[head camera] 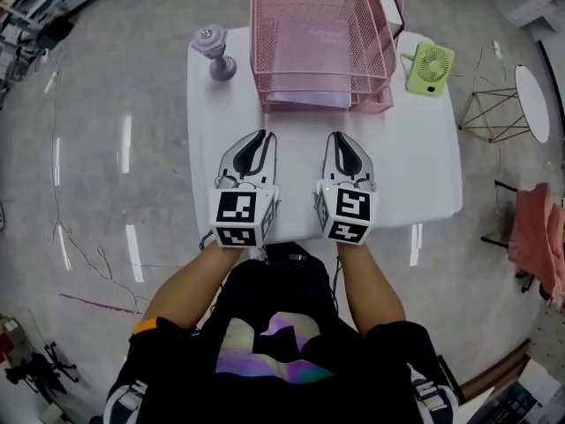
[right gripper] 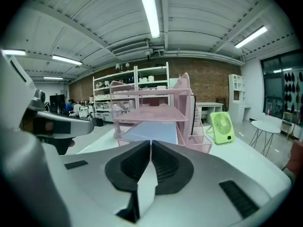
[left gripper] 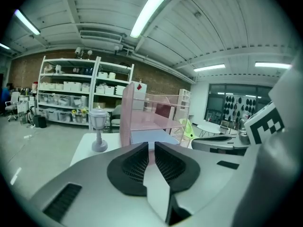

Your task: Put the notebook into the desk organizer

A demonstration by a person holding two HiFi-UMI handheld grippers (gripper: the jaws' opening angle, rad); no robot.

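Here, lowest in the head view, we note the person's two forearms (head camera: 190,285) reaching up the frame, each with a gripper, both over the near part of the white table (head camera: 424,175) and side by side at frame centre.

Left gripper (head camera: 260,136): in its own view the jaws stand barely ajar, with a thin slit between the black ribbed pads and nothing in it. We log it as empty.

Right gripper (head camera: 341,138): in its own view the pads meet along a hairline seam. The jaws are closed on nothing.

Just above the jaw tips in the head view stands the pink wire desk organizer (head camera: 318,25), a tiered tray rack at the top centre of the frame, on the far part of the table and apart from both grippers.

The notebook (right gripper: 154,132), pale blue, lies flat in the organizer's lowest tray. The tiers above it appear to hold nothing.

To the upper left of the organizer a small lavender lantern ornament (head camera: 214,51) stands upright. To its upper right a lime-green desk fan (head camera: 430,69) sits near the table's far corner.

Farthest off, the gripper views show white shelving (left gripper: 71,93) against a brick wall.
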